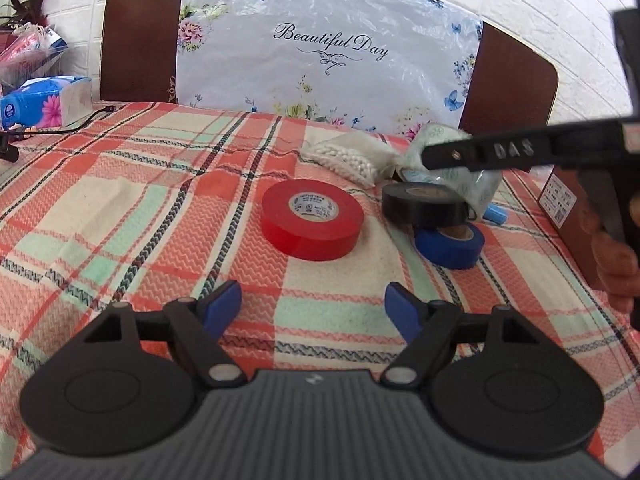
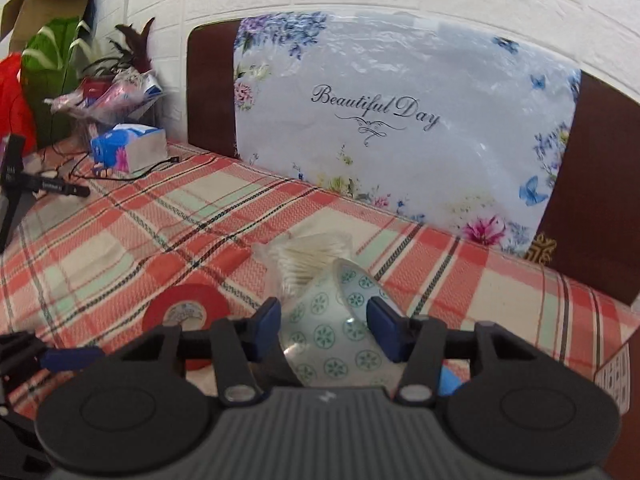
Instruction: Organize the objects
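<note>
A red tape roll (image 1: pixel 312 224) lies on the plaid cloth ahead of my left gripper (image 1: pixel 314 304), which is open and empty. A black tape roll (image 1: pixel 424 206) rests on a blue tape roll (image 1: pixel 450 246) to the right. Behind them lie a bag of cotton swabs (image 1: pixel 352 158) and a wide clear tape roll with green print (image 1: pixel 452 168). In the right wrist view, my right gripper (image 2: pixel 324 320) has its jaws around the printed tape roll (image 2: pixel 340 332); whether the pads touch it I cannot tell. The red roll (image 2: pixel 186 312) and the swab bag (image 2: pixel 306 258) show there too.
A brown cardboard box (image 1: pixel 568 204) stands at the right edge. A tissue pack (image 1: pixel 44 102) and a black cable (image 1: pixel 80 124) lie at the far left. A floral "Beautiful Day" bag (image 1: pixel 328 52) leans on the headboard. A black tripod (image 2: pixel 24 184) stands left.
</note>
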Demonstrator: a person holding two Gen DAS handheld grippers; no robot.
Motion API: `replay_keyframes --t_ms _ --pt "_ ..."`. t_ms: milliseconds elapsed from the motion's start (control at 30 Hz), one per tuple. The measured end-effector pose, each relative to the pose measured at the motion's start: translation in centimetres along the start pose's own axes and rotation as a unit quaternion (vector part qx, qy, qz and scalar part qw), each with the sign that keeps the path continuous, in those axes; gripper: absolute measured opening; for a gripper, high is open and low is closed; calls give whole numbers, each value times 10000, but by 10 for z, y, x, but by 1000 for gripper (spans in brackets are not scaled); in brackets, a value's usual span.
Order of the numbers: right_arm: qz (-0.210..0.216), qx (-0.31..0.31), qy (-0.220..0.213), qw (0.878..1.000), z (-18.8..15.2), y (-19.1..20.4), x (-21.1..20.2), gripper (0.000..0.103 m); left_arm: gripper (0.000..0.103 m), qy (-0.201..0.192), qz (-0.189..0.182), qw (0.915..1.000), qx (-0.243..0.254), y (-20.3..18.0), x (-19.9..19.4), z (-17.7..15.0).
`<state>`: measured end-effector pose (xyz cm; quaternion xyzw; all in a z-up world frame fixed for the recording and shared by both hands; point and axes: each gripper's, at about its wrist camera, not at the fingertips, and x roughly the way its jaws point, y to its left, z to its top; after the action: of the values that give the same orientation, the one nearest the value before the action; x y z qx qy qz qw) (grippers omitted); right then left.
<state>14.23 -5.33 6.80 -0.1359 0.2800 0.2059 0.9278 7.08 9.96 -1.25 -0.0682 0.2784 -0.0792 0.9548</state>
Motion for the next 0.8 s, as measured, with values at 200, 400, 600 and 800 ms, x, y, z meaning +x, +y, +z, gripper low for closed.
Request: replay_keyframes --t_ms 200,400,600,800 --pt "-230 -227 -127 9994 -35 17 -61 12 81 -20 -86 9999 -82 4 0 1" --pt "-266 -212 162 9993 -77 29 -123 12 81 18 -37 10000 6 1 0 1" --pt "-294 -4 184 9994 -107 42 -147 30 80 161 -87 9998 -14 2 -1 5" --pt "-582 -78 -338 9977 -130 47 -186 60 79 548 -958 9937 -183 -27 -19 19"
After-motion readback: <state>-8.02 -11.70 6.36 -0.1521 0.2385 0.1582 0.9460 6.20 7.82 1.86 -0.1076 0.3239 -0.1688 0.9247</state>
